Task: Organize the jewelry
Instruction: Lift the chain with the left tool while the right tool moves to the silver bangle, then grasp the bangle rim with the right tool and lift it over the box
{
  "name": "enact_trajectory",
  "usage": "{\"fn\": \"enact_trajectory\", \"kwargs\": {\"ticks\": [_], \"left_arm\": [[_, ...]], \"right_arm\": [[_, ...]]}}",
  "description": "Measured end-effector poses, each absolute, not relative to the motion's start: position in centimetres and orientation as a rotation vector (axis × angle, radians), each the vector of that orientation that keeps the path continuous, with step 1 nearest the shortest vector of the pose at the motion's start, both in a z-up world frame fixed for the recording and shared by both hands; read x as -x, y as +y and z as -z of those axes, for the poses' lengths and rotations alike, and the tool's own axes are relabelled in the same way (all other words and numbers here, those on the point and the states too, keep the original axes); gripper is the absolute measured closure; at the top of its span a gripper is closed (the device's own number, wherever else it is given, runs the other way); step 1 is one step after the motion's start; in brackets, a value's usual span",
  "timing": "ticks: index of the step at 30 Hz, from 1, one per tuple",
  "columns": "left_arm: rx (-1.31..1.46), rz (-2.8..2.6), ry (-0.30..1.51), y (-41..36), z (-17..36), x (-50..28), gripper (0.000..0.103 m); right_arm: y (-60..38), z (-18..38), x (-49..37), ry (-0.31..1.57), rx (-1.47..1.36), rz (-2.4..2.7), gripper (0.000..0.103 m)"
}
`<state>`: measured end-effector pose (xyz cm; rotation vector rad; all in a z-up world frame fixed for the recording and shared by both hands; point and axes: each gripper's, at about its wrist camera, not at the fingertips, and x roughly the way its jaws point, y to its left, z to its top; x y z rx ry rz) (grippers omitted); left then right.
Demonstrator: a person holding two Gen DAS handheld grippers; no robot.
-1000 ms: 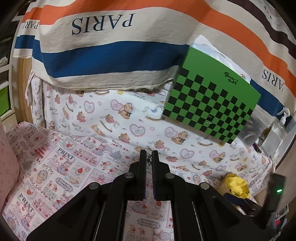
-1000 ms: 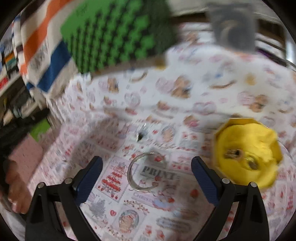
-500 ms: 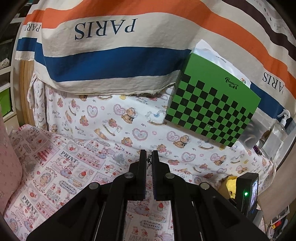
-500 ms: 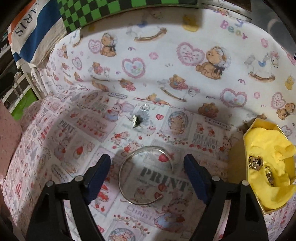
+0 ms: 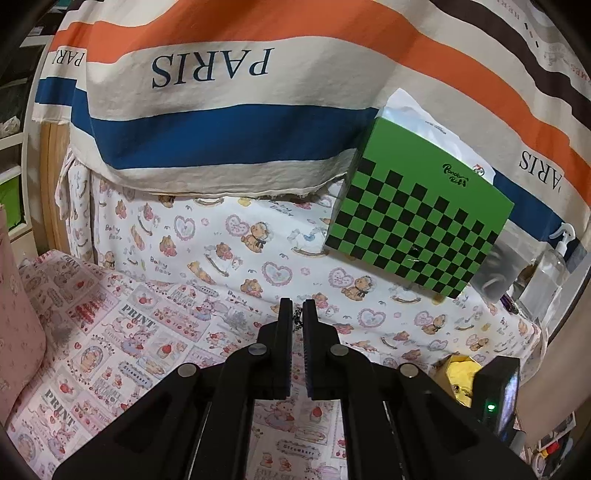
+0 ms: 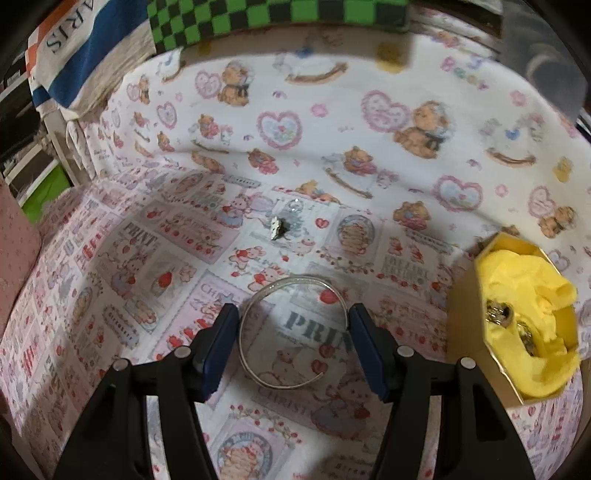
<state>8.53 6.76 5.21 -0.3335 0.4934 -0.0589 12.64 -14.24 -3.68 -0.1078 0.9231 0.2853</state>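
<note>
Left wrist faces wall, right wrist tilts down (near), sharing green checkered box (image 5: pixel 417 229).

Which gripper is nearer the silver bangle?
Right. The right gripper straddles the silver bangle on the cloth, jaws just closing around it. The left gripper is shut elsewhere; no bangle in its view.

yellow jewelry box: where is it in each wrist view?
Left wrist: the yellow box sits low at right, partly hidden behind a black device.
Right wrist: at the right edge, open, tissue-lined, jewelry inside.
Shared landmark: the green checkered box, upper right in the left view, top edge in the right.
</note>
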Motion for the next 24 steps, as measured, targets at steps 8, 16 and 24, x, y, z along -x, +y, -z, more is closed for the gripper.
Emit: {"fn": "enact_trajectory", "kwargs": {"ticks": [8, 16, 24], "left_arm": [[0.312, 0.062, 0.457, 6.5, -5.8, -7.8, 0.099], [0.287, 0.048, 0.451, 6.1, -5.7, -7.7, 0.099], [0.246, 0.040, 0.444, 5.4, -5.5, -7.7, 0.099]], "right_arm": [[-15.6, 0.6, -9.4, 0.795, 0.106, -0.246, 0.043], [-17.4, -2.3, -7.0, 0.706, 0.053, -0.252, 0.043], [-20.1, -5.9, -3.3, 0.640, 0.055, -0.234, 0.043]]}}
